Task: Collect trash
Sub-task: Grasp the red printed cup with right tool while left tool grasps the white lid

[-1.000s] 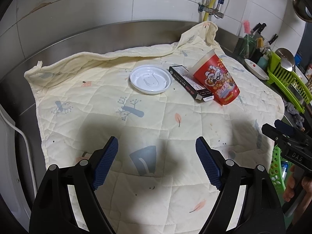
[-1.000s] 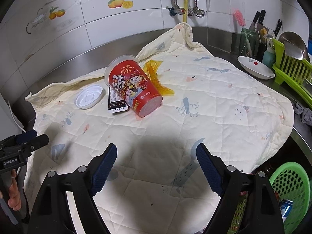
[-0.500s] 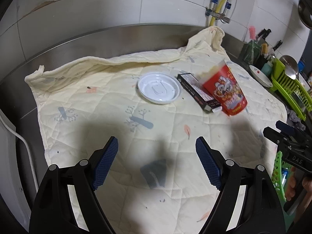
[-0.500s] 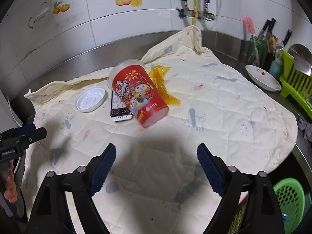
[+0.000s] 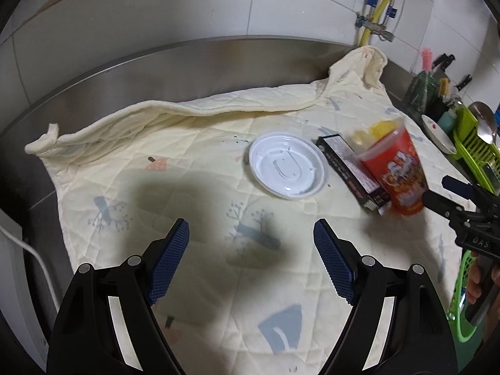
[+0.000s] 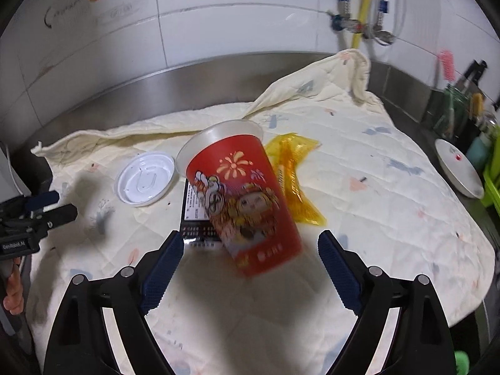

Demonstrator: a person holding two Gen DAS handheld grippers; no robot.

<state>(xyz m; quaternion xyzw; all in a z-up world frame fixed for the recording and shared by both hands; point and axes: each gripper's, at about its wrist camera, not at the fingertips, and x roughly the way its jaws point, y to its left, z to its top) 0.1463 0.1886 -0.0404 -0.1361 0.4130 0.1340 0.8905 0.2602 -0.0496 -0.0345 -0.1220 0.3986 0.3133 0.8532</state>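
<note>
Plenty of bare quilted cream mat to the right of the trash pile, and its back edge is bunched up against the steel backsplash. The red printed plastic cup lies tilted on its side, rim toward the wall and base toward the right gripper, whose fingers are spread wide just short of it. It rests partly on a flat black carton, with a round white lid to the left and a crinkly yellow wrapper behind. The left gripper is also spread, holding nothing.

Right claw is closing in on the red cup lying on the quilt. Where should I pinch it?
Take the red cup across its lower body, near the closed base that points at the open right claw. It lies tipped, partly over the black box, so come from the near side, fingers straddling its tapered sides.
</note>
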